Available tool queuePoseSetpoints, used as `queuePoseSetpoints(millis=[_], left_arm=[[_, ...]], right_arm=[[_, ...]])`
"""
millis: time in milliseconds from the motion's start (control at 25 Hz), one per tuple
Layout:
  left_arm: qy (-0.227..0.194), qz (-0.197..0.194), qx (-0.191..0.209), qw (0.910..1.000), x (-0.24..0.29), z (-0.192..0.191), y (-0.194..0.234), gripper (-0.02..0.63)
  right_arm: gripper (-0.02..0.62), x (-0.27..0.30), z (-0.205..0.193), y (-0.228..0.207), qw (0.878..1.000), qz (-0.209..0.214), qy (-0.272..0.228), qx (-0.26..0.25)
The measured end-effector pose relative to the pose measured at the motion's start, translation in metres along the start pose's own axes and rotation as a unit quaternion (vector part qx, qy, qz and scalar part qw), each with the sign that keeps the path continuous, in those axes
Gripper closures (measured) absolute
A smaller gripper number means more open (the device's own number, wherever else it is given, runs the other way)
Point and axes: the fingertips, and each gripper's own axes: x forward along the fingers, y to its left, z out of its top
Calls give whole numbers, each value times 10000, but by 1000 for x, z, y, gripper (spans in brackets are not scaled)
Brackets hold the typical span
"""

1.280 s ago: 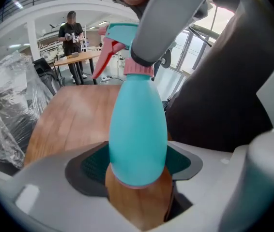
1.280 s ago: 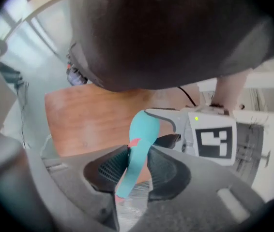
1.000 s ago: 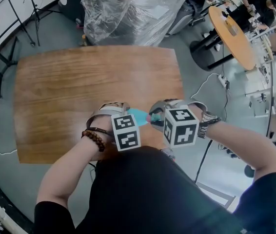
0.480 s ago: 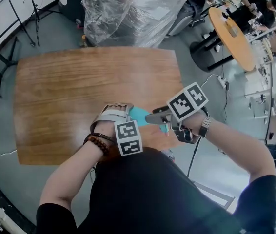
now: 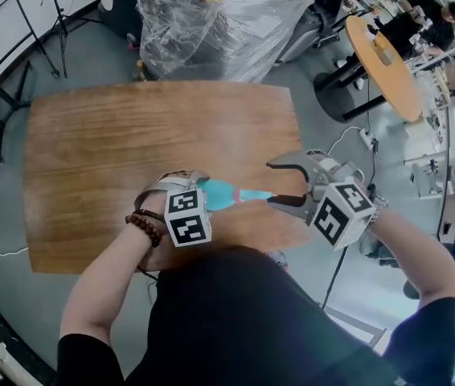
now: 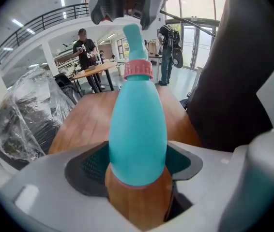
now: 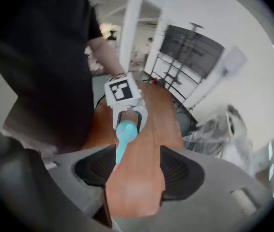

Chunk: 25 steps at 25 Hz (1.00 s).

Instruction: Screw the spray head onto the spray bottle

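The teal, teardrop-shaped spray bottle is sitting with its wide base clamped between the left gripper's pads. The slim teal spray head is sitting on its pink collar and pointing toward the person's right.

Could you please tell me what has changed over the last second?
The right gripper has just opened its jaws, let go of the spray head and drawn back to the right; the head's tip now lies by one jaw. The left gripper still grips the bottle over the table.
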Motion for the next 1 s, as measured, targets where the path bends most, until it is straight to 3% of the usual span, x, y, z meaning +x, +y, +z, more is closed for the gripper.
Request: queuePoseSetpoints(millis=[40, 120, 240, 320, 400, 520, 600, 720, 840, 920, 960, 1000], left_arm=[[-42, -52, 26, 10000, -1, 0, -1, 233], [-132, -187, 111, 9997, -3, 2, -4, 233], [-168, -346, 431, 9983, -6, 2, -8, 233], [-119, -442, 699, 9965, -7, 0, -12, 232], [-143, -638, 809, 9946, -7, 2, -19, 232], [-214, -1001, 802, 9915, -10, 9, -32, 232], [-245, -1200, 803, 9892, -10, 12, -38, 232], [-363, -1309, 779, 9877, -11, 22, -43, 232], [-538, -1268, 711, 9879, -13, 36, -42, 233], [-511, -1178, 762, 9888, -13, 39, -41, 233], [-475, -1091, 789, 9898, -13, 39, -40, 233], [-441, -974, 795, 9911, -12, 38, -38, 233]], right_arm=[[324, 0, -1, 6, 9961, -181, 150, -848], [324, -2, -1, 18, 9694, -406, 363, -2394], [324, -4, 4, 25, 8984, -665, 585, -4302], [324, -1, 5, 29, 8562, -726, 599, -5081], [324, 4, 5, 44, 8221, -670, 422, -5639], [320, 13, 9, 74, 7863, -497, 120, -6157], [318, 20, 7, 84, 7791, -355, 72, -6259], [321, 31, 5, 89, 7829, -131, 60, -6220], [451, 35, 8, 92, 7947, -33, 8, -6070], [469, 35, 10, 93, 8122, 26, 1, -5833], [470, 35, 11, 91, 8315, 89, 24, -5554], [471, 35, 12, 89, 8606, 198, 76, -5089]])
